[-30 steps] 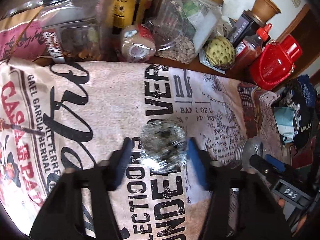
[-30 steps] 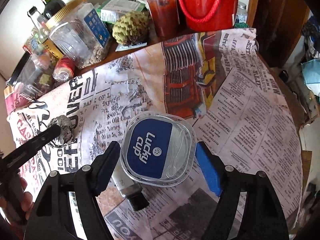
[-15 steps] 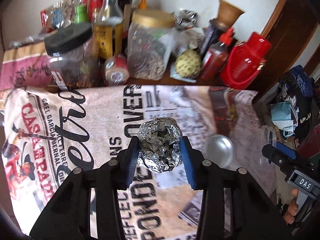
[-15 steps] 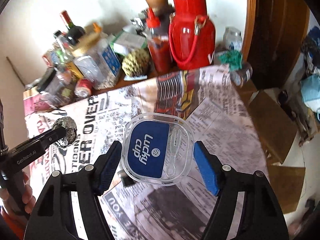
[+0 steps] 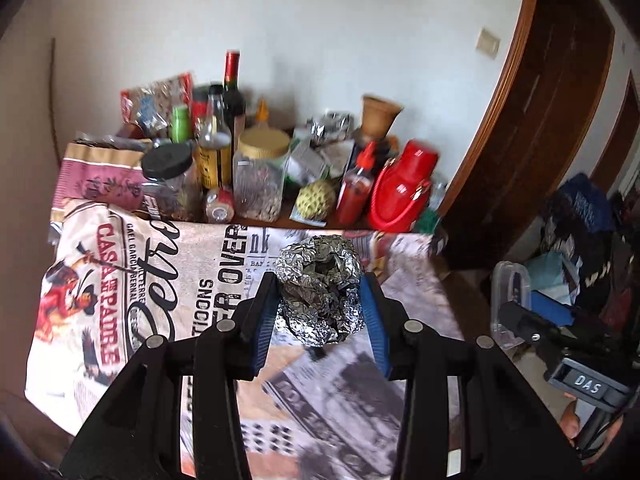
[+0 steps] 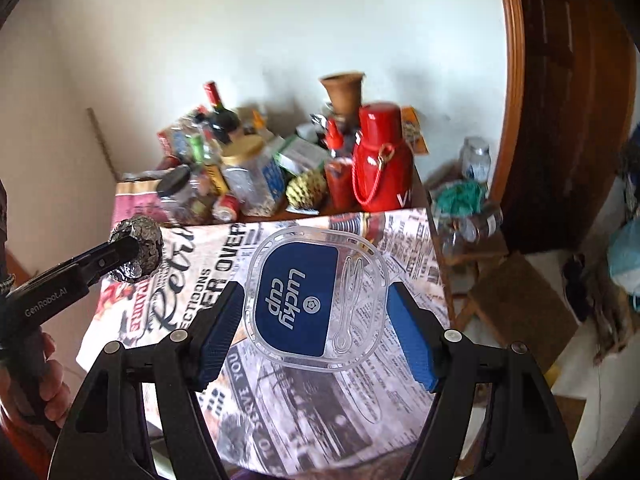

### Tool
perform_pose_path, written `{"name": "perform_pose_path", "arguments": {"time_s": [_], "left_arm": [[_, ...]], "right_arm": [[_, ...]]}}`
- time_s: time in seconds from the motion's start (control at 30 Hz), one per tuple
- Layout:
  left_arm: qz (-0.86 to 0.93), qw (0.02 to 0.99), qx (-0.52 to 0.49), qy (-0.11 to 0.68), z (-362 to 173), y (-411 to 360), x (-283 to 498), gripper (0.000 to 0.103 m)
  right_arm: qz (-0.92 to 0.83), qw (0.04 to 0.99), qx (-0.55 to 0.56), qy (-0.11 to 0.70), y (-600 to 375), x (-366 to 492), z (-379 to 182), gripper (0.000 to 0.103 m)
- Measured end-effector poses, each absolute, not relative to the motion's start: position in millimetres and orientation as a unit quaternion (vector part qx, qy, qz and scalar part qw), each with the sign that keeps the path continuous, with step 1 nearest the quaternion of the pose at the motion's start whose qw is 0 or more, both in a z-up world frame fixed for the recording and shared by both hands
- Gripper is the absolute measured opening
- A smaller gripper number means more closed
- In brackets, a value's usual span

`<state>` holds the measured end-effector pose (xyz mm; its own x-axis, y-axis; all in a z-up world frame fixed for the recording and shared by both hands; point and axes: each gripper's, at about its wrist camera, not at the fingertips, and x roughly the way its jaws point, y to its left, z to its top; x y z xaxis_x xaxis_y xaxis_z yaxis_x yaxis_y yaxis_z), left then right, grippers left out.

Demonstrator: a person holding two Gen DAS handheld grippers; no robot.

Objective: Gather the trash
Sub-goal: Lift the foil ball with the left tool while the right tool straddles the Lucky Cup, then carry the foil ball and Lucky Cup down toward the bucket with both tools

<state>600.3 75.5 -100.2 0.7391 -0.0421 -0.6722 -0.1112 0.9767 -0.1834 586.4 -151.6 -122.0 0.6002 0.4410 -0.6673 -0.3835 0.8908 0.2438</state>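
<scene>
Crowding the far edge of the worktop (image 5: 120, 280) are jars, bottles, a red flask (image 6: 380, 160) and a green scaly fruit (image 5: 315, 200), all well apart from both grippers. Motion is blurring the newsprint cloth's (image 6: 360, 400) lettering. The left gripper (image 5: 320, 308) is clenching a crumpled foil ball (image 5: 320, 288) between its blue pads above the cloth, while the right gripper (image 6: 316, 312) is grasping a clear plastic lid (image 6: 316, 300) labelled "Lucky cup".
</scene>
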Motion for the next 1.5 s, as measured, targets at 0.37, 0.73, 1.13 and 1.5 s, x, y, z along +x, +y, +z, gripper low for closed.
{"name": "perform_pose_path", "arguments": {"time_s": [0.37,0.73,1.13,1.5], "left_arm": [[0.040,0.948,-0.101,0.301,-39,33,498,0.041],[0.000,0.955,-0.088,0.285,-31,37,417,0.041],[-0.038,0.951,-0.070,0.299,-46,69,282,0.041],[-0.064,0.925,-0.079,0.367,-91,78,221,0.041]], "right_arm": [[0.287,0.902,0.029,0.321,-172,520,-76,0.070],[0.266,0.918,0.045,0.291,-168,430,-60,0.070],[0.216,0.923,0.074,0.310,-148,296,-78,0.070],[0.182,0.910,0.067,0.367,-145,233,-108,0.070]]}}
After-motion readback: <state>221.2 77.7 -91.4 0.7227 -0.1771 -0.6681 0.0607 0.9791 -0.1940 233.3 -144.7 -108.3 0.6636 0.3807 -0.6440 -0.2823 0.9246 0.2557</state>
